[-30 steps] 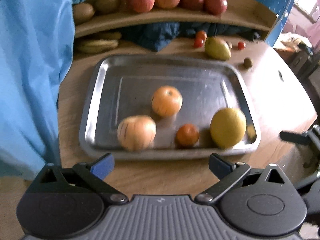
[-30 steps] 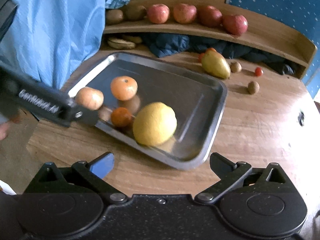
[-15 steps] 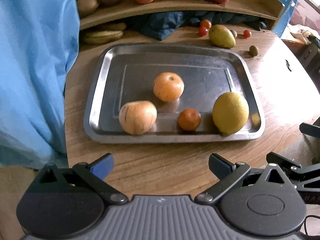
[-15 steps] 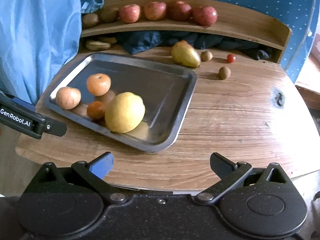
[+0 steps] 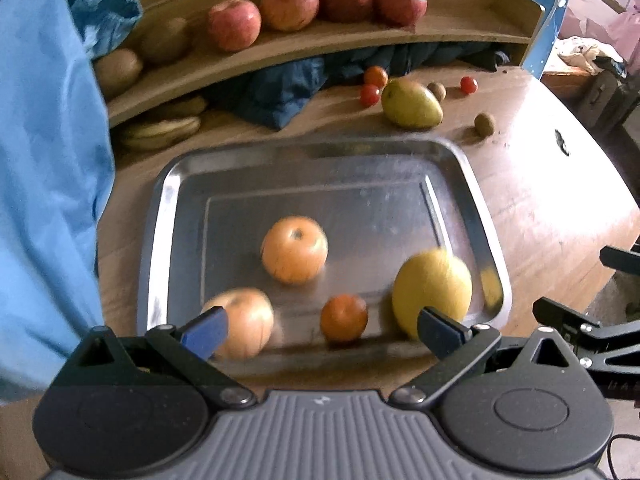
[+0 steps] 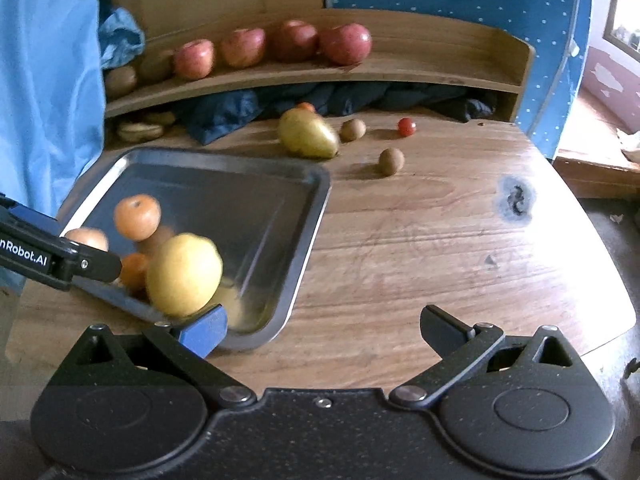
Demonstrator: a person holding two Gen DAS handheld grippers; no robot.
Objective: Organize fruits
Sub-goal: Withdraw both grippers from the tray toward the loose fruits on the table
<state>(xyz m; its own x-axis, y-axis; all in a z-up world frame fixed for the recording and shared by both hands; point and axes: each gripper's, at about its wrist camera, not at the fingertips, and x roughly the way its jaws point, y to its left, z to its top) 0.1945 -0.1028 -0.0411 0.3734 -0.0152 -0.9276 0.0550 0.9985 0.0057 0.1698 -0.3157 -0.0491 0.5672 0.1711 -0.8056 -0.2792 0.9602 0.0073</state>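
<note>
— Four fruits to sort, all bunched at the near end of the tray (image 5: 160, 216), close ahead of the left gripper (image 5: 324, 328). Start with which?

— Biggest first. Yellow fruit (image 5: 432, 292): ahead and to the right, just beyond the right-hand finger, close to the tray's right rim. Roundish, no long axis worth lining up on.

— And from the right gripper (image 6: 324, 328)?

— Ahead and to the left there, just past that tool's left finger, off its centre line. Would need a swing leftward, probably.

— Next down?

— Big orange (image 5: 294, 250): further ahead of the left tool, slightly left of centre, well apart from both fingers. Then pale fruit (image 5: 244, 322), just beyond the left-hand finger and partly hidden by it. Touching or not, cannot tell through the blur.

— Smallest?

— Small orange (image 5: 344, 317): almost dead ahead, between the two fingers, a touch right of centre. Likely the easiest straight-in grab for the left side.

— State of the tools?

— Both spread wide, holding nothing. Left clearly nearer the pile; right out over the bare table (image 6: 440, 240), only its left finger near the tray's corner.

— Where to afterwards?

— Perhaps the shelf (image 5: 440, 28) far ahead, beside the apples (image 5: 234, 24). Only a guess.
</note>
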